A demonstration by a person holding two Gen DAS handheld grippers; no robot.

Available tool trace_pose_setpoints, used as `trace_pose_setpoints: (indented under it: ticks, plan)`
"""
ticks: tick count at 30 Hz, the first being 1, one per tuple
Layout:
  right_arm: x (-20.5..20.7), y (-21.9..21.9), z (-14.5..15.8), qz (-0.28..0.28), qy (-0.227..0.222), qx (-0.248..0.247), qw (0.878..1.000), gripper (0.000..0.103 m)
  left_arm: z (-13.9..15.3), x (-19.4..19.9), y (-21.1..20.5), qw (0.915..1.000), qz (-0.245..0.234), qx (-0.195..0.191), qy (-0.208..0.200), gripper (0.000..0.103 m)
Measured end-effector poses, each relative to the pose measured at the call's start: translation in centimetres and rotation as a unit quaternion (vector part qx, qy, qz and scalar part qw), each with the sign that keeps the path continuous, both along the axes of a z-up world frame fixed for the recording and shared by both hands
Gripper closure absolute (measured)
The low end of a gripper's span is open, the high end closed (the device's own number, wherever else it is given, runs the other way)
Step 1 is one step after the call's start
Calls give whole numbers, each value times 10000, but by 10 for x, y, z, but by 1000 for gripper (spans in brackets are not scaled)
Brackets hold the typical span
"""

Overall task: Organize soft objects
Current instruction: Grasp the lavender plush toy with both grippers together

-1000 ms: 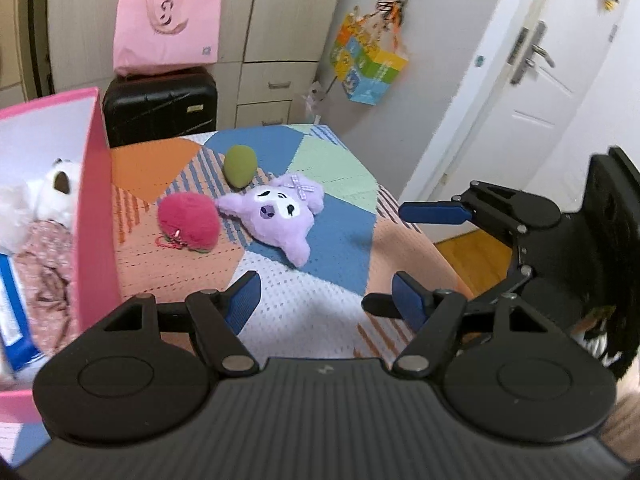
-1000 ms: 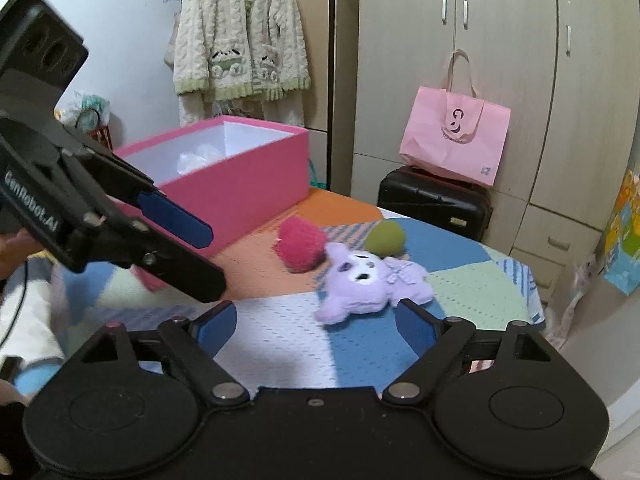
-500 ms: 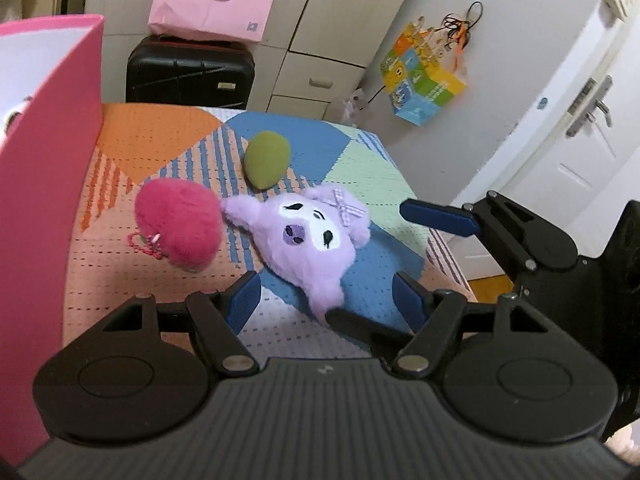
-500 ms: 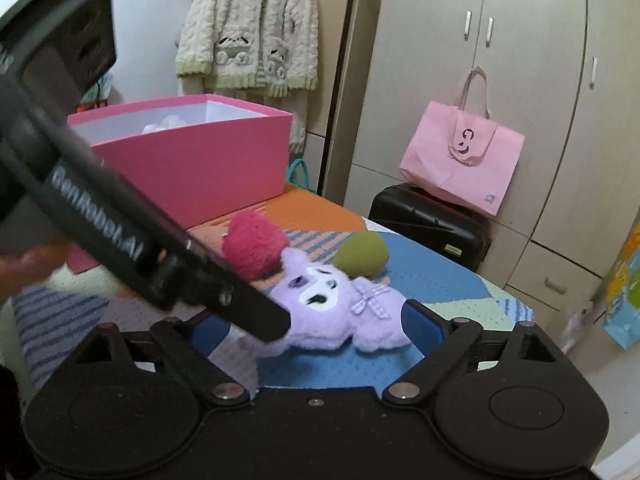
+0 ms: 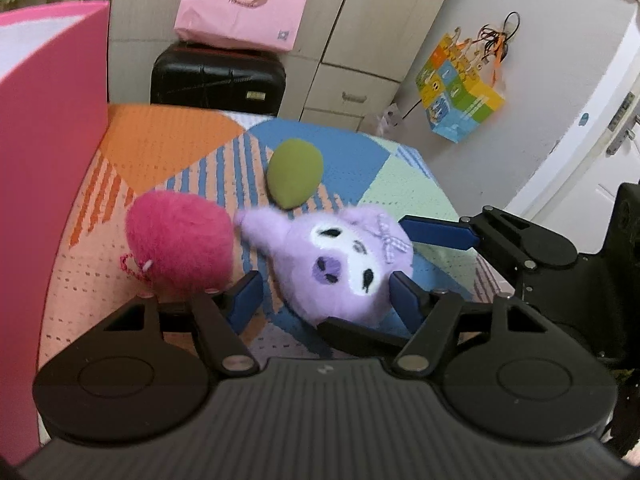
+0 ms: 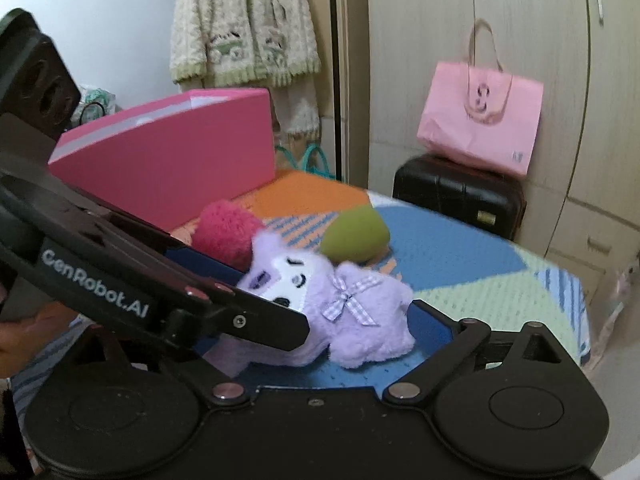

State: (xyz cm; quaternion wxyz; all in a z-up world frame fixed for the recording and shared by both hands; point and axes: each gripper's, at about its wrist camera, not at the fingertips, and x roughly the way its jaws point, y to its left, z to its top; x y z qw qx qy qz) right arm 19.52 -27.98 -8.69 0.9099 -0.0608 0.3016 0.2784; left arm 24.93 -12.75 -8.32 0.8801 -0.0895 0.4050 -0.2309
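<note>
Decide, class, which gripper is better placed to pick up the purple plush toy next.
Probably the right gripper: its opening jaws already straddle the purple plush toy. The left gripper, jaws closing, only frames the toy's near end.

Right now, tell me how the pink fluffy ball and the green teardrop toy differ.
The pink fluffy ball is shaggy and rounded; the green teardrop toy is smooth and tapers to a point. The pink ball carries a small pink cord loop; none shows on the green toy. The pink ball looks bigger and lies nearer the pink box. Both lie loose on the patchwork cover, right next to the purple plush.
</note>
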Motion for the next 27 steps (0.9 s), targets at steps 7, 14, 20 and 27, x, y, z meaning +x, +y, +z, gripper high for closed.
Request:
trace_pose_setpoints:
  ticks: [7,14,20,27]
  plan:
    - [0,15,-7,123,25,-453,9989,0,-1,-6,-9,9996,-236,131,-124,55]
    - [-9,19,-3,-108,7,-551,9984,5,4,-17,-9,9992,-267,81,-293,58]
    - [-39,23,11,-484,52,-107,9988,8,15,-35,-4,9976,-613,-267,-157,62]
    - [-68,36,17,-597,-134,-281,9977,17,25,-61,-3,9965,-791,-201,-167,67]
